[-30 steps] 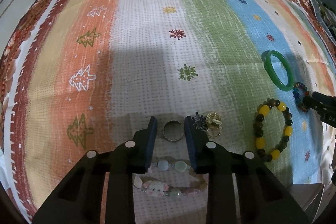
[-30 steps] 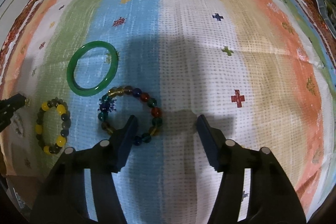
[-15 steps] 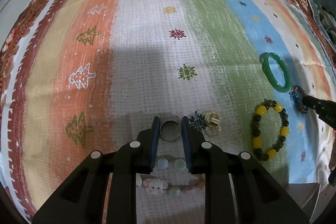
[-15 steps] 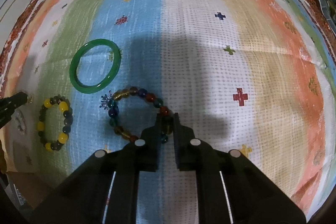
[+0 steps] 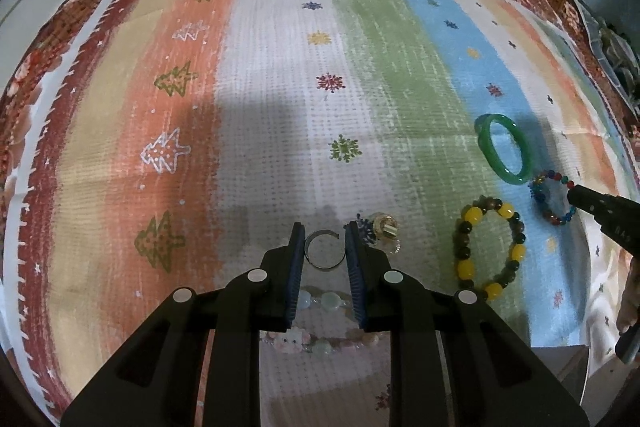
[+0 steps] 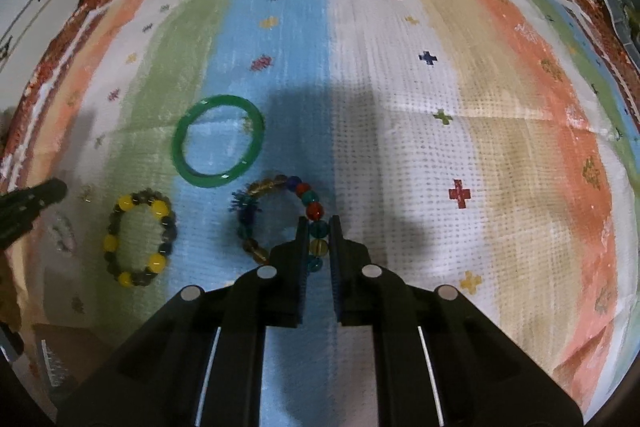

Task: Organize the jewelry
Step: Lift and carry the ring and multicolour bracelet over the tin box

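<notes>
Gripping beads of the multicolour bracelet [image 6: 280, 219], right gripper [image 6: 319, 227] holds; it's floppy, light. Left gripper [image 5: 324, 237] pinches the stiff ring [image 5: 323, 250].

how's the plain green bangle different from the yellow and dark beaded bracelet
The plain green bangle is one smooth solid ring; the yellow and dark beaded bracelet is a string of separate round beads. The bangle is a single green; the bracelet alternates yellow with dark beads. Both lie flat on the striped cloth, free of either gripper.
</notes>
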Motion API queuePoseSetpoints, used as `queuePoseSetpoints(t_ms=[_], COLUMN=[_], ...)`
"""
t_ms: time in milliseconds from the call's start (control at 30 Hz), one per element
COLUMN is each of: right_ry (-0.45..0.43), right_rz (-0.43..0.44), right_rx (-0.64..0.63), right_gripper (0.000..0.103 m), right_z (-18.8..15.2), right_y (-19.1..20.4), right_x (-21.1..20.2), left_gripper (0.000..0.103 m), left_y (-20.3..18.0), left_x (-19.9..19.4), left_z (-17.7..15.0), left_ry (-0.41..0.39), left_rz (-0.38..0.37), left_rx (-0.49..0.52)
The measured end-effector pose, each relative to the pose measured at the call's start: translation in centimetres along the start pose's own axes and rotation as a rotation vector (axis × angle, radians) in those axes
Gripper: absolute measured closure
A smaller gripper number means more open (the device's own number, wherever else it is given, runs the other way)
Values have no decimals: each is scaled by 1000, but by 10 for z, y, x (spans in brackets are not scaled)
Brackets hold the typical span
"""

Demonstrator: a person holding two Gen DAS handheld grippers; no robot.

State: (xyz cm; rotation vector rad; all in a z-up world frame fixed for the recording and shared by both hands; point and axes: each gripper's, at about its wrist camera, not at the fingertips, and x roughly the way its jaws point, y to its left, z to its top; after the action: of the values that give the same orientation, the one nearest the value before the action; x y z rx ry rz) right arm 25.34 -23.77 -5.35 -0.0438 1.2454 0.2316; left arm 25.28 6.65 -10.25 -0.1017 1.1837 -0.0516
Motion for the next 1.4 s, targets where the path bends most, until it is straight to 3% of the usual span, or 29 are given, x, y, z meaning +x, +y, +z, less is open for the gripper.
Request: queuePoseSetpoints(t_ms=[633,1400], right_ry=[-147,-229], right_rz=[28,101], right_rx=[-39,-104], right_gripper=[92,92], right_z=[-10,-41], right_y=[24,56], right_x=[-64,-120], left_gripper=[83,83], left_y=[-25,-45], left_x=[-41,-90], left_z=[-17,-46], left_ry=[-68,-161], left_rz=[-42,-59], left_rx=[16,49])
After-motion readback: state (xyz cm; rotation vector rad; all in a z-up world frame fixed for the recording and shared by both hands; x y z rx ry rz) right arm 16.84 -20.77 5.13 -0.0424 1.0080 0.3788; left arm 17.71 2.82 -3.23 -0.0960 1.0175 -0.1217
